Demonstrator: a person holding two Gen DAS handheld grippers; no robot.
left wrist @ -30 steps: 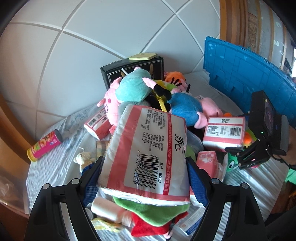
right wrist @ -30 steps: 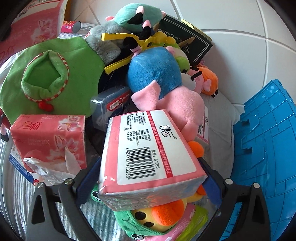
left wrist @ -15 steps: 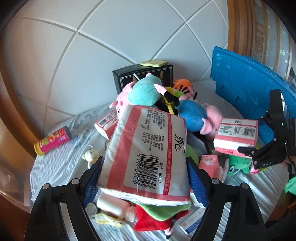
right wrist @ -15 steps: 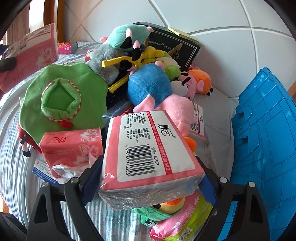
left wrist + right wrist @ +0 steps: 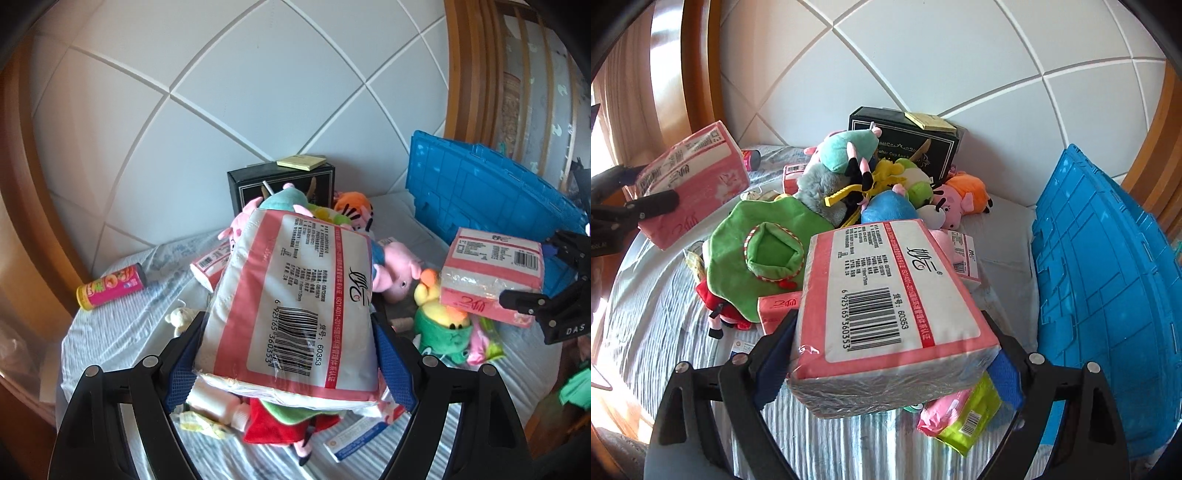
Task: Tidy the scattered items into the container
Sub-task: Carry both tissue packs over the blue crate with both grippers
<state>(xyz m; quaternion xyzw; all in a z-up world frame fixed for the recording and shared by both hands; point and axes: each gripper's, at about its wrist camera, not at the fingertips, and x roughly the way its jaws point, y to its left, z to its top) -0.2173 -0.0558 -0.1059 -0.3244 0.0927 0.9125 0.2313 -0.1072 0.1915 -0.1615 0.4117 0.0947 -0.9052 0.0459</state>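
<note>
Tissue packs (image 5: 291, 314) (image 5: 886, 314) fill both claws, left (image 5: 288, 354) and right (image 5: 886, 354), beside blue crate (image 5: 1108, 295).

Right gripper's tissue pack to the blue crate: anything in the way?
Nothing visible does. The right gripper holds its tissue pack clear above the pile, and the blue crate stands open-sided to its right, with only bare bedsheet between.

Two large pink tissue packs are in the air: one (image 5: 295, 306) in the left wrist view, one (image 5: 890, 295) in the right. Lying among the clutter are two further pink packs, one (image 5: 777, 308) below the green plush and one small one (image 5: 966, 258). There is one blue crate (image 5: 1108, 277), one black box (image 5: 916, 142), one pink can (image 5: 110, 286) and one yellow notepad (image 5: 301, 161).
</note>
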